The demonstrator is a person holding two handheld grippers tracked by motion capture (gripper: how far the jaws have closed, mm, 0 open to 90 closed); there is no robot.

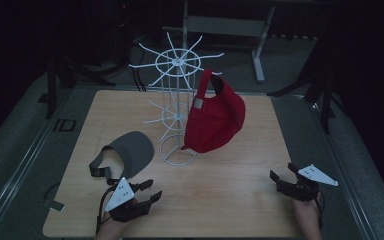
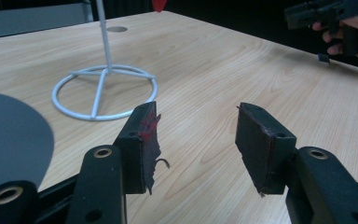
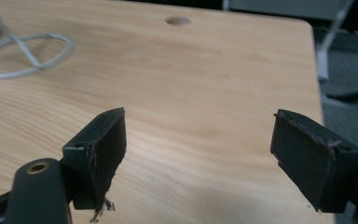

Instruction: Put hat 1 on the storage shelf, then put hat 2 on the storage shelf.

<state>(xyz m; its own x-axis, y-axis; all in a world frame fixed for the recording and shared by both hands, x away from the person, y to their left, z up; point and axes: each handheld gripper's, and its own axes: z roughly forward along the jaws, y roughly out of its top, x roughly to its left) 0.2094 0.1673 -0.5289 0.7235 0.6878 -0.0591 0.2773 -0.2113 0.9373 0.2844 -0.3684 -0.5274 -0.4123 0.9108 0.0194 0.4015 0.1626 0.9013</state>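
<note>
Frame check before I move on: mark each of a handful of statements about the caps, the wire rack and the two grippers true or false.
1. The red cap hangs on the white wire rack. True.
2. The grey visor hangs on the rack too. False: it lies on the table, beside the rack's ring base.
3. The left gripper holds the visor. False: its jaws stand apart with nothing between them.
4. The right gripper is open and holds nothing. True.

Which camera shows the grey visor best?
The high view: the whole visor lies on the table beside the rack, just ahead of the left gripper. The left gripper view catches just its brim edge.
</note>
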